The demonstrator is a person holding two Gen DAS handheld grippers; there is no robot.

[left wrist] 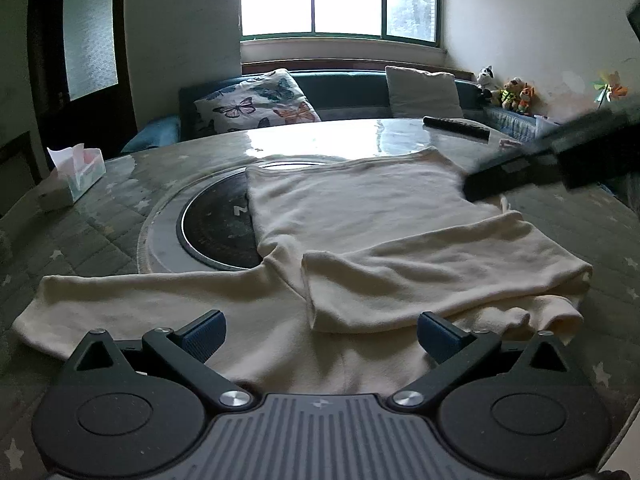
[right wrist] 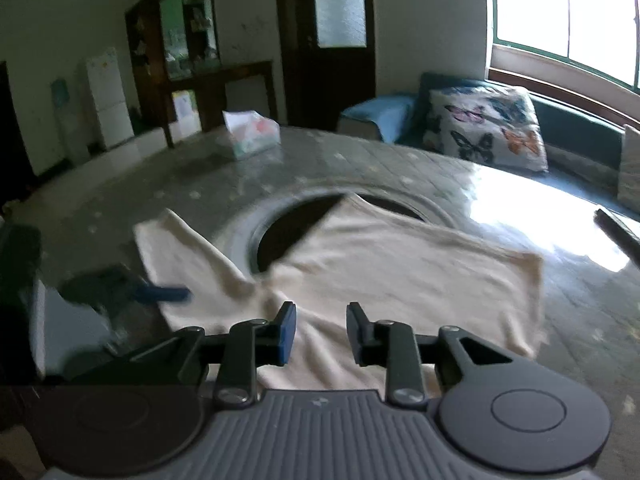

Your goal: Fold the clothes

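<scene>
Cream garment (left wrist: 360,216) lying on the quilted round table (left wrist: 100,208), partly over the dark circular inset (left wrist: 216,228) at its centre. One sleeve (left wrist: 132,300) runs flat toward the table's left; the other side is already turned in over the body, forming a doubled panel (left wrist: 432,276). The cloth appears soft, light and limp — it should drape and slide readily on the smooth surface, so a pinch at a hem or sleeve cuff, through few layers, seems the safest hold.

Left gripper (left wrist: 320,336): jaws spread wide, empty, poised low over the near edge of the garment. Right gripper (right wrist: 320,332): jaws partly open with a clear gap, nothing between them, above the cloth.

Left wrist view shows the folded panel, the extended sleeve, a remote control (left wrist: 456,127) and a tissue box (left wrist: 76,176) — and the right gripper as a dark blur at the garment's right edge. Right wrist view, blurred, instead shows the far corner of the cloth (right wrist: 528,264), the sleeve's end (right wrist: 168,236), and the left gripper's blue pad (right wrist: 164,294) beside that sleeve.
</scene>
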